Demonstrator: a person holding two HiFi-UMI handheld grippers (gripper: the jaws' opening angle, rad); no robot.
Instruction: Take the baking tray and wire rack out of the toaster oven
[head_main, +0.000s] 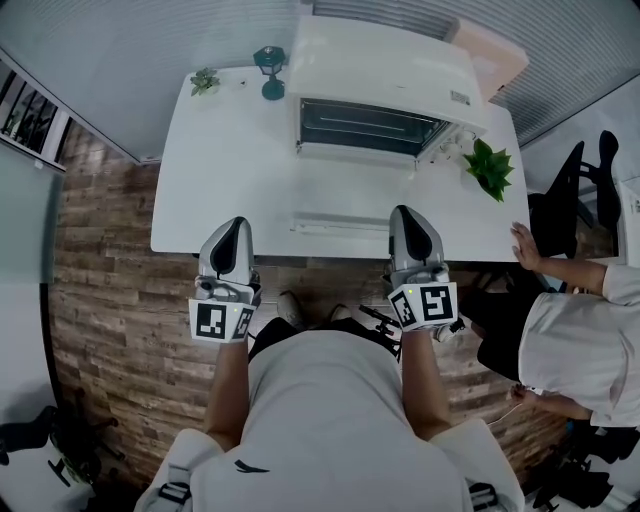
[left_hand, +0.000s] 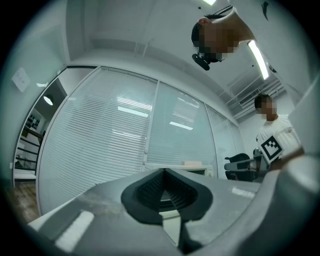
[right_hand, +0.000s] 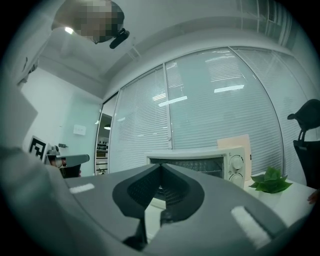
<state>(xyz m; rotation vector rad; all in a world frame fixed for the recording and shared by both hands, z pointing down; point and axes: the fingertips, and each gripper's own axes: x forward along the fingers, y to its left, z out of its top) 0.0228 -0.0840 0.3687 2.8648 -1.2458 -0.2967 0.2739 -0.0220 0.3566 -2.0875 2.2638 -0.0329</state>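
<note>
A white toaster oven (head_main: 385, 75) stands at the back of the white table (head_main: 230, 170). Its door (head_main: 340, 222) is dropped open toward me. Thin rack bars (head_main: 365, 122) show in the dark cavity; I cannot make out the tray. Both grippers hover side by side over the table's near edge, well short of the oven. My left gripper (head_main: 236, 222) has its jaws together and holds nothing. My right gripper (head_main: 405, 212) is likewise shut and empty. The right gripper view has the oven (right_hand: 200, 162) straight beyond the shut tips (right_hand: 160, 165). In the left gripper view the tips (left_hand: 164, 170) meet.
A leafy plant (head_main: 488, 165) sits right of the oven, and a small plant (head_main: 204, 80) and a teal ornament (head_main: 270, 70) sit at the back left. A seated person rests a hand (head_main: 525, 245) on the table's right edge. A peach board (head_main: 495, 55) leans behind the oven.
</note>
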